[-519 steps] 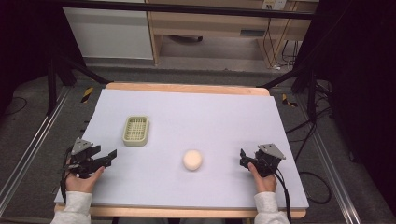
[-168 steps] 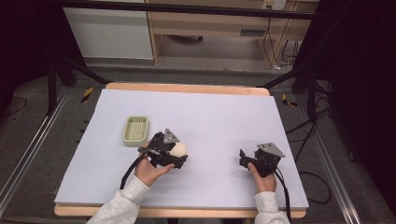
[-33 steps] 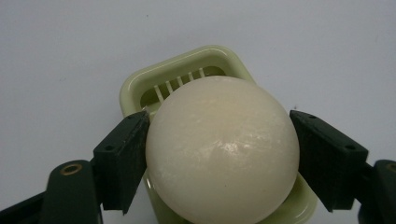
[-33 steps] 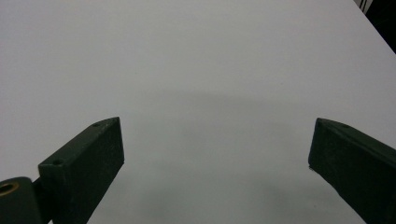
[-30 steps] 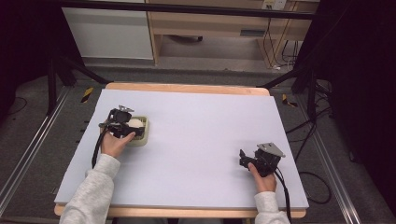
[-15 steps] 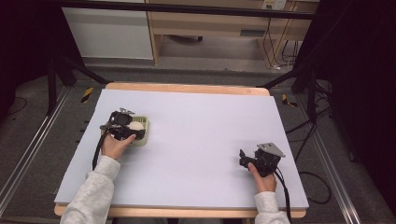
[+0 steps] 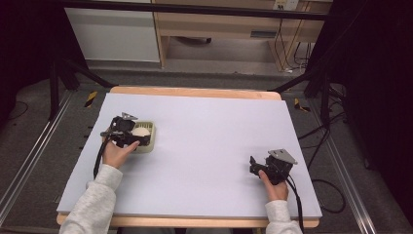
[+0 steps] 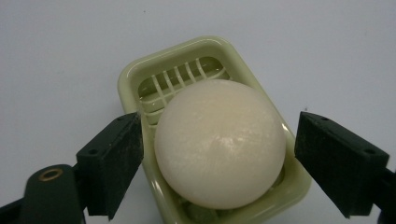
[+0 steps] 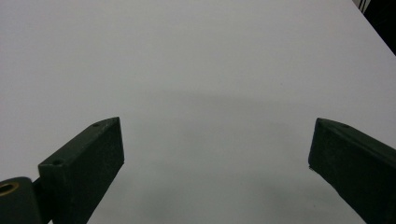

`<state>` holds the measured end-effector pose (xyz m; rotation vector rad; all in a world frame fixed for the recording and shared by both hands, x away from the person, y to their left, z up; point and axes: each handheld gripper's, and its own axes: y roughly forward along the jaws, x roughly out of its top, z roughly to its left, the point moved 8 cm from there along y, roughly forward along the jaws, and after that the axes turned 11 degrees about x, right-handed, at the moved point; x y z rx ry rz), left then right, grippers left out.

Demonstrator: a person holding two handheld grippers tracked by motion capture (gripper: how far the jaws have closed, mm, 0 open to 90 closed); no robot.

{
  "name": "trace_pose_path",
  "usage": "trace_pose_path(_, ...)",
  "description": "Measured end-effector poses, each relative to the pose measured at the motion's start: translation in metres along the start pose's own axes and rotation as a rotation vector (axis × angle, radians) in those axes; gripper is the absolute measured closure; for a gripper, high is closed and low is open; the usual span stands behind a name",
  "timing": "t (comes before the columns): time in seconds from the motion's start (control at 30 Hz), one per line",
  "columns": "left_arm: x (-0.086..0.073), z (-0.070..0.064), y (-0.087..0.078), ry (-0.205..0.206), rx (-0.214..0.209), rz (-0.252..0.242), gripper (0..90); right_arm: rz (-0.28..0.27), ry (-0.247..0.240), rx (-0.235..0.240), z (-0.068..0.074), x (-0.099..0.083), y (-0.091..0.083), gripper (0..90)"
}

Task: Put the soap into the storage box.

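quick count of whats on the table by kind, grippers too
soap bar: 1
soap dish: 1
grippers: 2, left gripper open around the soap bar, right gripper open over bare table
total: 4

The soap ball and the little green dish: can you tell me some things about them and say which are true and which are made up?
1. The round soap sits in the green dish. True.
2. The left gripper is squeezing the soap. False: its jaws stand open, with a gap on each side.
3. The right gripper is open over bare table. True.
4. The dish is at the table's right side. False: in the high view it lies at the left.
5. The dish bottom has slots. True.
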<state>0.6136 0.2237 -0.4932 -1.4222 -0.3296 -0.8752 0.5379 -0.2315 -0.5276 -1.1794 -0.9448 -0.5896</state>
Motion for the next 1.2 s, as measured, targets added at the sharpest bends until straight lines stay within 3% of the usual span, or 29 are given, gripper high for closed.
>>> trace_pose_path(0.07, -0.003, 0.003, -0.006, 0.001, 0.007, -0.005, 14.1, -0.001, 0.001, 0.0, 0.0, 0.0, 0.0, 3.7)
trace_pose_path(0.23, -0.014, 0.008, -0.023, -0.035, -0.02, -0.055, 14.3, 0.0, 0.001, -0.002, 0.0, 0.0, 0.0, 3.7)
trace_pose_path(0.5, -0.032, 0.009, -0.04, -0.041, -0.039, -0.095, 14.1, 0.0, 0.001, -0.002, 0.0, 0.0, 0.0, 3.7)
trace_pose_path(0.7, -0.05, 0.011, -0.044, -0.047, -0.029, -0.11, 14.4, 0.001, 0.002, -0.001, 0.0, 0.0, 0.0, 3.7)
trace_pose_path(0.8, -0.062, 0.014, -0.046, -0.081, -0.013, -0.139, 15.8, 0.004, 0.003, 0.003, 0.0, 0.0, 0.0, 3.7)
trace_pose_path(1.0, -0.078, 0.019, -0.049, -0.103, -0.008, -0.132, 16.8, 0.0, 0.001, -0.001, 0.0, 0.0, 0.0, 3.7)
trace_pose_path(1.03, -0.086, 0.022, -0.05, -0.122, -0.004, -0.124, 17.2, 0.0, 0.001, -0.001, 0.0, 0.0, 0.0, 3.7)
trace_pose_path(1.2, -0.099, 0.028, -0.05, -0.128, 0.011, -0.107, 18.6, 0.005, 0.0, 0.008, 0.0, 0.0, 0.001, 3.7)
